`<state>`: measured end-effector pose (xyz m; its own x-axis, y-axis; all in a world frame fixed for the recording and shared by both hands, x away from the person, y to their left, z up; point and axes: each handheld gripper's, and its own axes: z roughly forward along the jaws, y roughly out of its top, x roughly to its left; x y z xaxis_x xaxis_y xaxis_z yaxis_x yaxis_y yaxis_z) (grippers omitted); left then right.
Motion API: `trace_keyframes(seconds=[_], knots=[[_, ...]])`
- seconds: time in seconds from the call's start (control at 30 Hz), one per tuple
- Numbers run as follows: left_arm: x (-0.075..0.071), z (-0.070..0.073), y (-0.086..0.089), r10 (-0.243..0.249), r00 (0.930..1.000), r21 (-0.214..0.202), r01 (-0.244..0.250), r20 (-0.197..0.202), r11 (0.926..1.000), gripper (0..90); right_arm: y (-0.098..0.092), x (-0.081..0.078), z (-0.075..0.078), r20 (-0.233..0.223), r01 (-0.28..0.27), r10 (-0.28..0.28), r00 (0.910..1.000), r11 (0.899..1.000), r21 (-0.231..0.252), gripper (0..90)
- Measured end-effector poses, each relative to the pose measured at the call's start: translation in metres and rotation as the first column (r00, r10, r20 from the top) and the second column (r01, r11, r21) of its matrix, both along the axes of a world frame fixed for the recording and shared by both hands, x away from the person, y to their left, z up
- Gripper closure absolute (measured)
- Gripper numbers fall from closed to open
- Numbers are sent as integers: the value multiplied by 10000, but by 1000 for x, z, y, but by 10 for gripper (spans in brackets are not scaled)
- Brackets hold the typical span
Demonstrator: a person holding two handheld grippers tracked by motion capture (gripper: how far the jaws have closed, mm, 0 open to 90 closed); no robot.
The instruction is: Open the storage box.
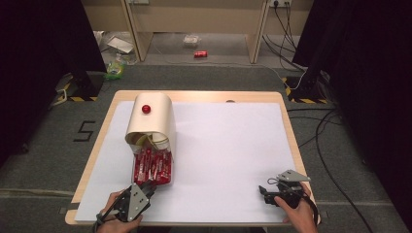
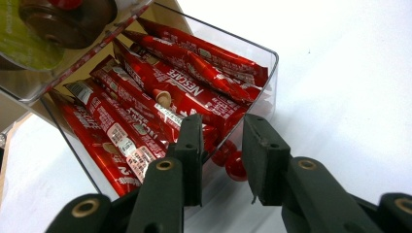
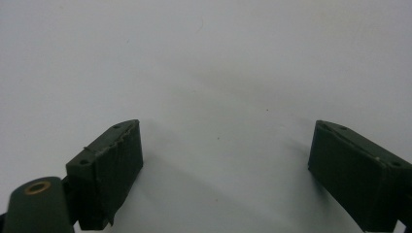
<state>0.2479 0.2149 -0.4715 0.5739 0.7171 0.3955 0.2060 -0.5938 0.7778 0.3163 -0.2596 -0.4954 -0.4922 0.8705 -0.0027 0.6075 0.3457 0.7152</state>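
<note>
A cream arched dispenser (image 1: 156, 121) with a red knob (image 1: 145, 108) on top lies on the white sheet. Its clear drawer (image 2: 273, 54) is pulled out toward me and holds several red Nescafe sachets (image 2: 160, 85), also visible as sachets (image 1: 153, 166) from above. The drawer's small red knob (image 2: 235, 166) sits at its front wall. My left gripper (image 2: 222, 122) is at that front, jaws narrowly apart on either side of the knob, with a small gap on the left side. From above the left gripper (image 1: 147, 187) touches the drawer's near end. My right gripper (image 1: 264, 192) rests open, empty, over bare sheet (image 3: 226, 131).
An upper clear tray (image 2: 29, 82) above the drawer holds brown and green capsules (image 2: 63, 24). The white sheet (image 1: 228, 145) covers most of the wooden table (image 1: 286, 109). On the floor beyond lie a red can (image 1: 200, 54), cables (image 1: 320, 131) and black stands.
</note>
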Motion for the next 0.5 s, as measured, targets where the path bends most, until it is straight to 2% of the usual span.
trace_keyframes(seconds=[0.5], knots=[[-7, 3, 1, -263, 9996, -50, 262, -140, 9996, 736, 0, 0, 0, 2, 2, -2, 10000, 10000, -1, 128]])
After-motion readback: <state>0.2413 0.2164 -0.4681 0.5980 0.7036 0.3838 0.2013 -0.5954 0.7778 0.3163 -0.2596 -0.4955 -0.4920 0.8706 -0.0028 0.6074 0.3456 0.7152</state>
